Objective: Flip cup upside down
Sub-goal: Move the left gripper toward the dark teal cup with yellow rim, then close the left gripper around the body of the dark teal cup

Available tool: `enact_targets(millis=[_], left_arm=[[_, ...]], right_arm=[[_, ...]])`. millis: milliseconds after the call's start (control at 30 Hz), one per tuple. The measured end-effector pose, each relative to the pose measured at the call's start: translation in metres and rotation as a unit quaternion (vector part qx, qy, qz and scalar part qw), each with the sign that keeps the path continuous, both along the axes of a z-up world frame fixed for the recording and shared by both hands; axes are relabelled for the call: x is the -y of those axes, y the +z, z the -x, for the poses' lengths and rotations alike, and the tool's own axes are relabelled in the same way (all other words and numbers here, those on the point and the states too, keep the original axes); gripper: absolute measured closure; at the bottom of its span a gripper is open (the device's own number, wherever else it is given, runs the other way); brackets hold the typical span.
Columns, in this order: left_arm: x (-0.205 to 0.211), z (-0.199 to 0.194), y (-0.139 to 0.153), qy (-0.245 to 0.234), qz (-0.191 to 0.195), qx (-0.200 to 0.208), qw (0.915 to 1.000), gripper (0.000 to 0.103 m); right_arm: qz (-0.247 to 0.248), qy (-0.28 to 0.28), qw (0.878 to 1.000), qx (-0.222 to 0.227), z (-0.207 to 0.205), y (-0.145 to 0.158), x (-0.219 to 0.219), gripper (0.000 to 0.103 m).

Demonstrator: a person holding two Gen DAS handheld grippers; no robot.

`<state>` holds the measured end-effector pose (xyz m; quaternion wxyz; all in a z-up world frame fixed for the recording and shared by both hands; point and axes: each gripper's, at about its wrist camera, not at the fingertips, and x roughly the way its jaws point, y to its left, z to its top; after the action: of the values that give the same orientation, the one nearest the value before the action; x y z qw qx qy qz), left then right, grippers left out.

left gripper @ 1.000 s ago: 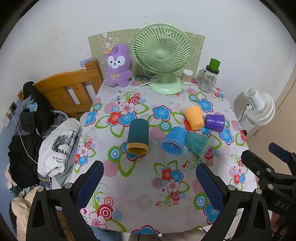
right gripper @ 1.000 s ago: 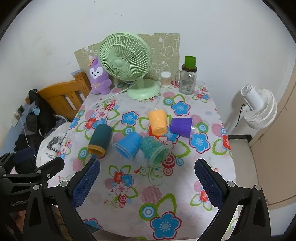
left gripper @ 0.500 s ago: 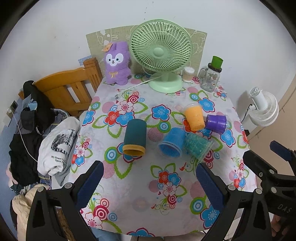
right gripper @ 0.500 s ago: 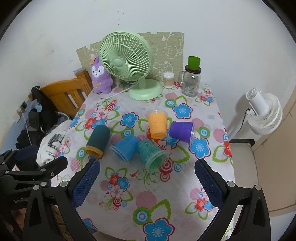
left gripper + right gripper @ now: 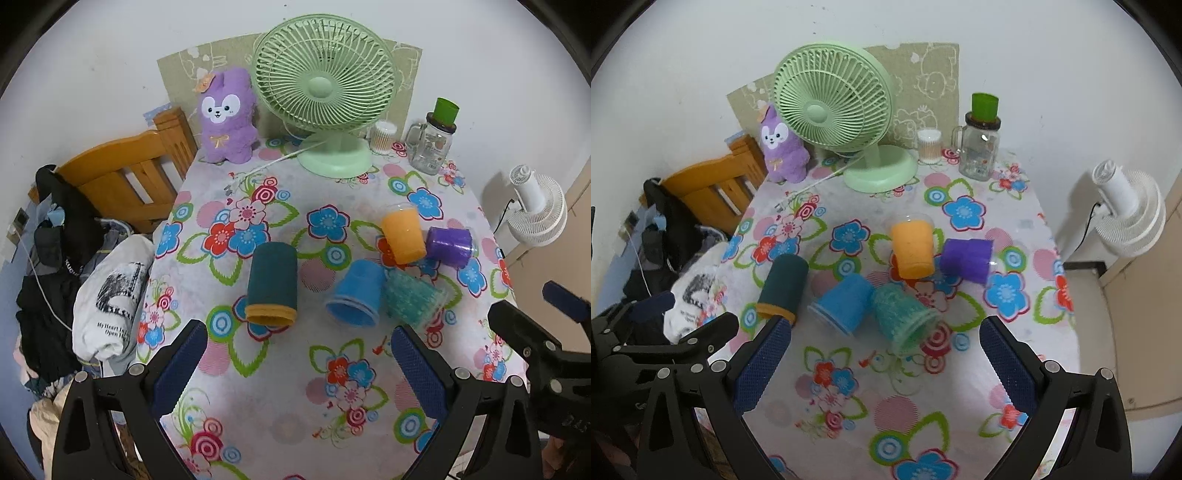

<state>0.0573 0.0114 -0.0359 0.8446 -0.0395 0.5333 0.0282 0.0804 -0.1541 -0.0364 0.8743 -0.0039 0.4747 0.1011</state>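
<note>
The left gripper (image 5: 293, 363) hung above the near part of the table, its two blue-padded jaws spread wide with nothing between them. The right gripper (image 5: 884, 362) hung just beside it on the right, jaws spread wide too and holding nothing.

The small table with a flowery cloth (image 5: 280, 402) had bare room on its near side, under both grippers. Its left edge dropped off next to a wooden chair (image 5: 122, 181) piled with dark and white clothes (image 5: 99, 295). Its right edge was near a white floor fan (image 5: 1126, 218) standing by the wall.

Five cups lay on their sides in the middle of the table. On the left, apart from the rest, was a dark green cup with an orange rim (image 5: 272, 284), its mouth turned to the near side. Then came a blue plastic cup (image 5: 356, 291), touching a bumpy clear teal cup (image 5: 412, 297). Behind those lay an orange cup (image 5: 402, 234), and right beside it a purple cup (image 5: 448, 246).

At the far side, by the wall, stood a purple plush bunny (image 5: 227, 118), a big light green table fan (image 5: 325, 96), a small tub of cotton swabs (image 5: 383, 136), and a glass jar mug with a green cup on top (image 5: 432, 144). The fan's white cord (image 5: 258, 168) lay on the cloth.
</note>
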Motion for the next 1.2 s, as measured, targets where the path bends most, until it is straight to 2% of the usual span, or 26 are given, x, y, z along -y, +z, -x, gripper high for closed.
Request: enact_targets(millis=[300, 700, 867, 1200], left_arm=[[-0.026, -0.042, -0.042, -0.003, 0.030, -0.023, 0.9993, 0.002], [-0.047, -0.089, -0.102, -0.004, 0.031, -0.088, 0.9956, 0.002], [-0.051, -0.099, -0.132, -0.003, 0.047, -0.125, 0.9910, 0.003], [-0.045, -0.118, -0.170, -0.004, 0.063, -0.153, 0.9862, 0.006]], right_arm=[[0.006, -0.029, 0.999, -0.036, -0.039, -0.033, -0.022, 0.000], [0.033, -0.037, 0.996, -0.080, -0.082, -0.083, -0.052, 0.000], [0.045, -0.038, 0.993, -0.098, -0.094, -0.100, -0.059, 0.000], [0.058, -0.047, 0.989, -0.125, -0.114, -0.127, -0.065, 0.000]])
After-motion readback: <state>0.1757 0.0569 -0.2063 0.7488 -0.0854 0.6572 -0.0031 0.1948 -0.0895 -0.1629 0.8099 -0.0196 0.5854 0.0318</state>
